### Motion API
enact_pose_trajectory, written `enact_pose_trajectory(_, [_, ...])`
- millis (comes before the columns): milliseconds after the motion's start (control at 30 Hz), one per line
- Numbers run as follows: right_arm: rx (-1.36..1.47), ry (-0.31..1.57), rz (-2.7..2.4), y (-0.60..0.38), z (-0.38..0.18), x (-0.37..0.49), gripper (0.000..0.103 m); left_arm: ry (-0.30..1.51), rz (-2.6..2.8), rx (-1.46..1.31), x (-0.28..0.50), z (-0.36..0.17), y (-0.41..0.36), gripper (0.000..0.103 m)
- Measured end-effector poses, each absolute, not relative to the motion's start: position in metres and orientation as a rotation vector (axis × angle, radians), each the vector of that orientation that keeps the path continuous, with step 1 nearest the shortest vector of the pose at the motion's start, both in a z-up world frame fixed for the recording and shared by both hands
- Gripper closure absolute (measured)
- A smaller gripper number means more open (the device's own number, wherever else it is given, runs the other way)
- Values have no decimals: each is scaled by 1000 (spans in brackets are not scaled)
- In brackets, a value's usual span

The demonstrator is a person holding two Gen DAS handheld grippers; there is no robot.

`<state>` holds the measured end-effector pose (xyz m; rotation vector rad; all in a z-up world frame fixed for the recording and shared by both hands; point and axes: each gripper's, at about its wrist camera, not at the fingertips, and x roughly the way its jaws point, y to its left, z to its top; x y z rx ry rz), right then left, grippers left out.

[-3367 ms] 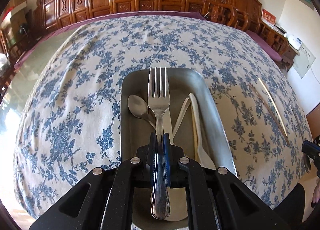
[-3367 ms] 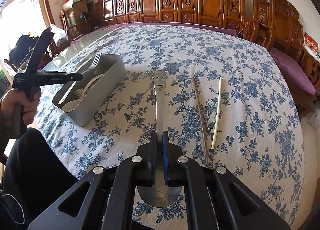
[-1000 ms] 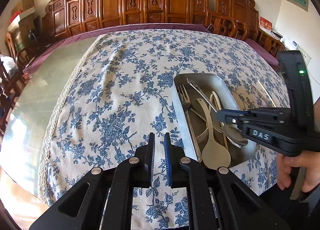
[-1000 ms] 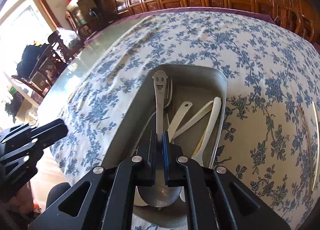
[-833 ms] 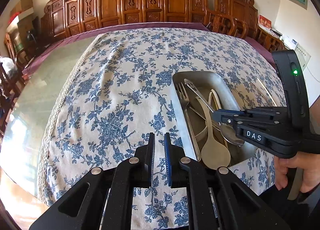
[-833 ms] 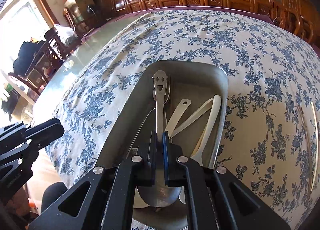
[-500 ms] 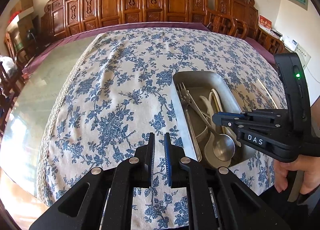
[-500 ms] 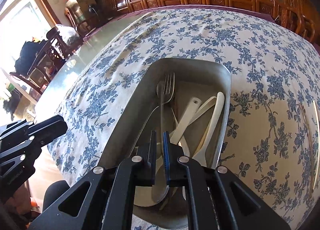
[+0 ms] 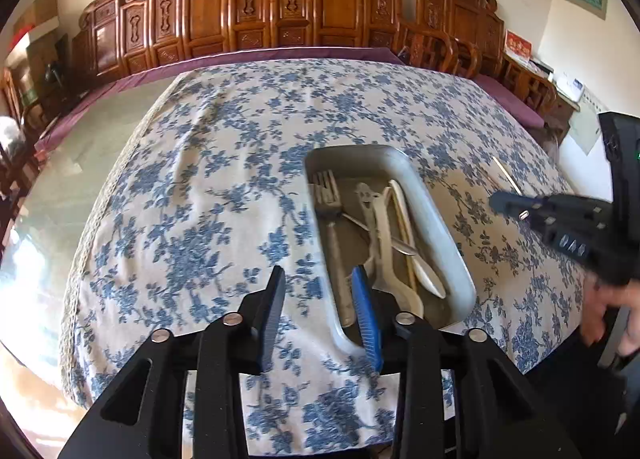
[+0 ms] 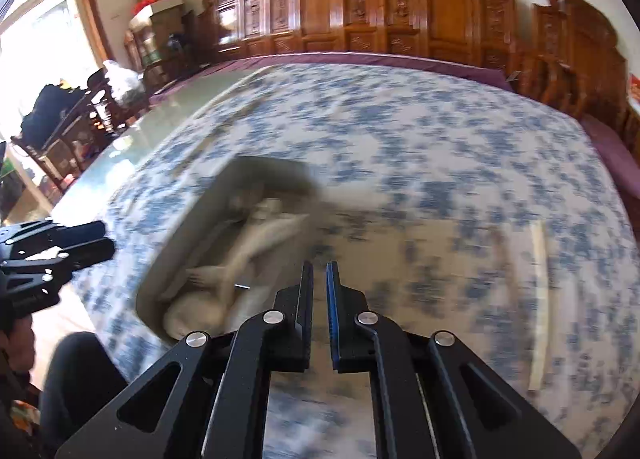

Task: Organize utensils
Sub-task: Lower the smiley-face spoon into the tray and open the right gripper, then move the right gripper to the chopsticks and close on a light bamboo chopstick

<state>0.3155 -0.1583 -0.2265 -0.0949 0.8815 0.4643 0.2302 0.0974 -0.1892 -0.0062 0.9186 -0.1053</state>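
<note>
A metal tray (image 9: 436, 215) sits on the blue-flowered tablecloth (image 9: 208, 187). Inside it lie a fork (image 9: 330, 215), a steel spoon with a smiling face (image 9: 366, 199) and several pale plastic spoons (image 9: 386, 243). My left gripper (image 9: 318, 275) hovers over the cloth at the tray's near-left corner; its jaws are opening and nothing is between them. My right gripper (image 10: 319, 267) is shut and empty, to the right of the tray (image 10: 180, 247) in a blurred right wrist view. It also shows at the right edge (image 9: 498, 204) of the left wrist view.
Two chopsticks (image 9: 506, 175) lie on the cloth right of the tray, blurred in the right wrist view (image 10: 538, 299). Carved wooden chairs (image 9: 280, 7) line the far side. Bare glass tabletop (image 9: 80, 163) lies left of the cloth. A hand (image 9: 608, 311) holds the right gripper.
The right gripper let the smiling spoon drop into the tray, then pulled away to the right. The left gripper's jaws went from shut to apart, and it shifted toward the tray.
</note>
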Motion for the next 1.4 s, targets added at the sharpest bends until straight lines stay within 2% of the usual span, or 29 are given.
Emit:
enact_pose_trajectory(133, [-70, 879, 381, -217, -233, 328, 94, 929, -117, -7, 240, -191, 77, 61])
enact_pose_trajectory(200, [-51, 887, 344, -243, -238, 336, 94, 923, -117, -8, 245, -190, 66, 42])
enact_pose_trajectory(267, [-49, 888, 311, -262, -243, 341, 94, 914, -127, -6, 251, -188, 52, 38])
enact_pose_trajectory(300, [-49, 889, 292, -271, -246, 343, 91, 913, -133, -4, 255, -188, 45, 35])
enact_pose_trajectory(333, [-42, 891, 274, -283, -250, 347, 84, 912, -140, 1, 259, -188, 36, 32])
enact_pose_trajectory(400, [-34, 895, 240, -303, -257, 352, 79, 908, -148, 6, 266, -189, 22, 20])
enact_pose_trajectory(433, [-34, 897, 228, -308, -260, 354, 79, 907, -150, 7, 269, -190, 16, 19])
enact_pose_trajectory(867, [-59, 959, 237, -339, -303, 377, 79, 943, -221, 21, 299, -211, -58, 18])
enact_pose_trajectory(1400, [-107, 958, 281, -327, -306, 378, 82, 996, -216, 47, 321, -242, -96, 18])
